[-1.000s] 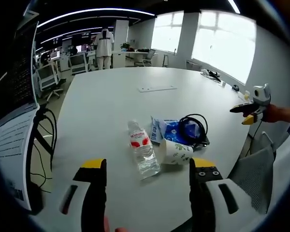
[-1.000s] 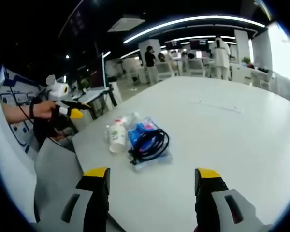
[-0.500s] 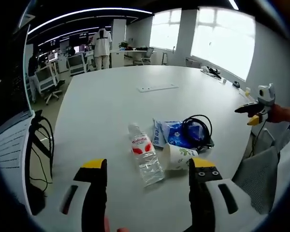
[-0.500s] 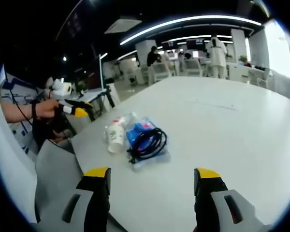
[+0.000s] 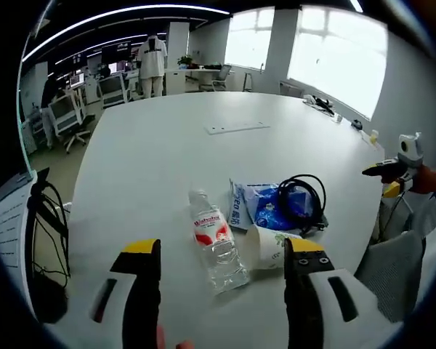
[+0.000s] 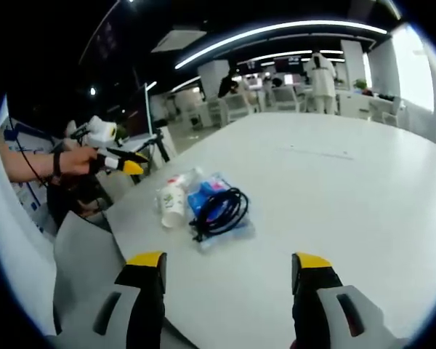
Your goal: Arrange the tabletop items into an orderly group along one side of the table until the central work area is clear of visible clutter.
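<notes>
In the left gripper view a clear water bottle [image 5: 216, 241] with a red label lies on the white table [image 5: 167, 153], just beyond my open left gripper [image 5: 223, 263]. A paper cup [image 5: 271, 245] lies on its side beside it. Behind them, a coiled black cable [image 5: 302, 201] rests on a blue plastic packet [image 5: 265, 206]. The right gripper [image 5: 389, 173] hovers past the table's right edge. In the right gripper view the same cup [image 6: 172, 204], bottle [image 6: 191, 177], packet [image 6: 211, 204] and cable [image 6: 221, 211] cluster near the table's left edge, well ahead of my open right gripper [image 6: 227, 270]. The left gripper [image 6: 122, 161] shows at left.
A flat white strip [image 5: 236, 128] lies farther out on the table. Grey chair backs [image 5: 392, 265] [image 6: 87, 251] stand close to the table edge. Cables [image 5: 47, 240] hang at left. People [image 5: 151, 65] and office chairs stand in the background.
The left gripper view has shifted, so the cluster now sits lower and closer to the jaws. In the right gripper view the left gripper has moved slightly right toward the cluster. The items have not moved.
</notes>
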Motion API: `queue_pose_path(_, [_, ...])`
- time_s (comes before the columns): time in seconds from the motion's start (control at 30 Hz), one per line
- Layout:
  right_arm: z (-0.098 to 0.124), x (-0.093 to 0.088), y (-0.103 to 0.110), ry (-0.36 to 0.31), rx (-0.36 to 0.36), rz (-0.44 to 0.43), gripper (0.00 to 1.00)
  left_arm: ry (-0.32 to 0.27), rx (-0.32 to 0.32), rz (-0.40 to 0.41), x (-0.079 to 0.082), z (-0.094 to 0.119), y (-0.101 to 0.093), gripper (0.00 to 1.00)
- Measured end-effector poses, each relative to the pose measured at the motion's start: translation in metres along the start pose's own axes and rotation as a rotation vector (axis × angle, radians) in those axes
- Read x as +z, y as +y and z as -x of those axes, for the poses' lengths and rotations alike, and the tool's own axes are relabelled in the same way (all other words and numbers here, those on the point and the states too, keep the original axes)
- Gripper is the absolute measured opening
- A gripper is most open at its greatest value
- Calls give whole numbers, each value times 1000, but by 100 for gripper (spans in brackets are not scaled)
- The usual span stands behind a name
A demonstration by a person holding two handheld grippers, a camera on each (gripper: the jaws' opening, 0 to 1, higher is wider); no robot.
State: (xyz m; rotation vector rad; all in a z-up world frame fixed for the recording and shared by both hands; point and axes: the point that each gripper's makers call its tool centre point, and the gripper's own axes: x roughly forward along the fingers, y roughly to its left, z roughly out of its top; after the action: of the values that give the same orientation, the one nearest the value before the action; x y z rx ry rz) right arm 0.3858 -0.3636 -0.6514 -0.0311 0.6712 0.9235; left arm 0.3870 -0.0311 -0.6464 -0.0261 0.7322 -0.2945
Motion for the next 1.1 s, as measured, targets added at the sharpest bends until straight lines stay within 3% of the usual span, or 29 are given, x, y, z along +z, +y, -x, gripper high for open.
queue_pose_path(0.37, [2,-5,-2,4,-4,-17,71,32,2,22,1,-19,6,68])
queue_pose_path(0.67, [-6,-7,2,7,11,-19,71,45,3,84,2,-35,17,67])
queue_pose_path(0.83, [-9,-4,3,10,18,-14,71,87,17,110,-5,-44,22,65])
queue_pose_path(1.1, [-10,-3,0,13,15,-15,71,156,46,225,-18,-58,29,62])
